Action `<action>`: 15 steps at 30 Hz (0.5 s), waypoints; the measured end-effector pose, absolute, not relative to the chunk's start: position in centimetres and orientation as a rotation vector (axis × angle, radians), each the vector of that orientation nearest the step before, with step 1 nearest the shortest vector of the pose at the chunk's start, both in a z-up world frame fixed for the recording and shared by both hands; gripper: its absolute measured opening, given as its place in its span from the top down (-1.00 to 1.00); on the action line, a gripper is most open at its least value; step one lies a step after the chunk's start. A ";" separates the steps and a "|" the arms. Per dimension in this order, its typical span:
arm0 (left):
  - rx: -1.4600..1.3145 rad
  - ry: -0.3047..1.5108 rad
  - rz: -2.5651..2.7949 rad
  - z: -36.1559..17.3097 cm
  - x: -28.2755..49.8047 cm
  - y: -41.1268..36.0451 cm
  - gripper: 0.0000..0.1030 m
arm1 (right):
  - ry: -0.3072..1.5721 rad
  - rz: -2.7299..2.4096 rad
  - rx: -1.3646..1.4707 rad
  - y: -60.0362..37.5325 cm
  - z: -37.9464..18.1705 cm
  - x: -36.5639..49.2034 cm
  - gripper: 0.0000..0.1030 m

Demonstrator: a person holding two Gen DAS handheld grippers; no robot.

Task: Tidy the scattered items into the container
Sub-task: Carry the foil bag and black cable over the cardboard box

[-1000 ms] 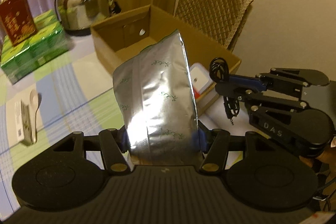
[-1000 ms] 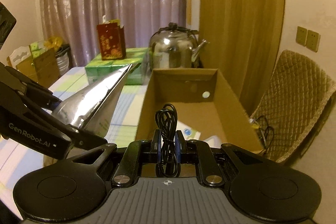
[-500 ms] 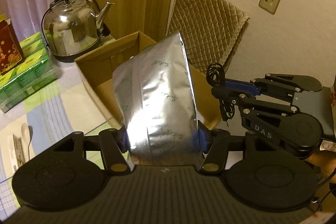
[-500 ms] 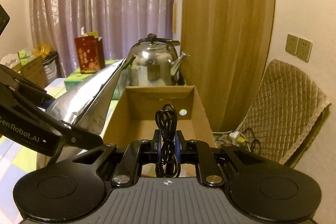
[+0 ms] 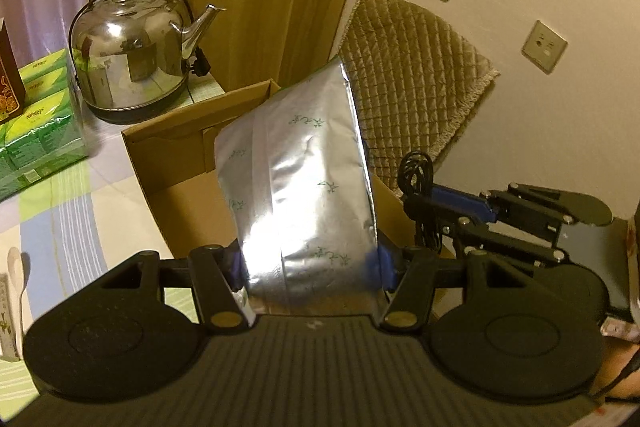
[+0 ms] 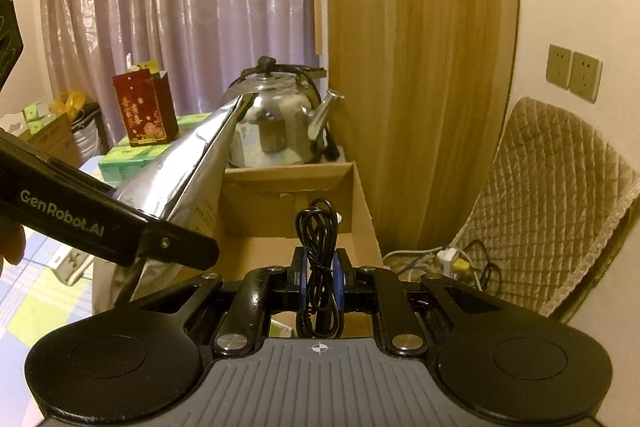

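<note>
Centre frame, left tool [image 5: 308, 267] grips foil pouch [image 5: 304, 187], right tool [image 6: 319, 279] clamps black cable [image 6: 318, 227] — both now nearer cardboard box [image 6: 360, 211]; release pending.

Kettle [image 5: 132, 59] behind cardboard box [image 5: 176, 163]; foil pouch [image 5: 304, 195] before box, coiled cable [image 6: 320, 251] right of pouch

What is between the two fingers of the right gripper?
A bundled black cable is pinched between the two fingers of the right gripper, which is shut on it. The right wrist view shows this, with the cardboard box beyond.
</note>
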State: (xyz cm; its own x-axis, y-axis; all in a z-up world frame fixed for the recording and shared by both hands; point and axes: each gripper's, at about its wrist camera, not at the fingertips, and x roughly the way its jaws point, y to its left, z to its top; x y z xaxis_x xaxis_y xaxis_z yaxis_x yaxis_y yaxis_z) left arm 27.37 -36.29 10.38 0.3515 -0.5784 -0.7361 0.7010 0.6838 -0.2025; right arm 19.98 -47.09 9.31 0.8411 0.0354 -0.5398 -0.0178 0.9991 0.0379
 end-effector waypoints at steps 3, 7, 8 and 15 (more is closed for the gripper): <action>0.147 0.896 -0.825 9.7 28.5 -36.9 -0.06 | 0.584 0.032 0.041 -47.4 8.6 20.9 0.81; 0.146 0.914 -0.814 8.4 29.6 -37.7 -0.06 | 0.603 0.029 0.051 -48.0 7.9 22.2 0.81; 0.146 0.919 -0.811 8.1 29.9 -37.9 -0.06 | 0.607 0.029 0.054 -48.2 7.7 22.5 0.81; 0.164 0.947 -0.775 6.1 31.9 -38.9 -0.06 | 0.650 0.039 0.070 -49.1 6.3 24.9 0.81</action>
State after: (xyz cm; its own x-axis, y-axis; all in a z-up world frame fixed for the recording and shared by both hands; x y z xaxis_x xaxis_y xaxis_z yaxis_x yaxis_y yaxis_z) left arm 31.94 -38.89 6.07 0.3420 -0.5245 -0.7797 0.6608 0.7241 -0.1972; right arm 24.92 -49.14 6.35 0.7954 0.0583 -0.6033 -0.0147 0.9969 0.0770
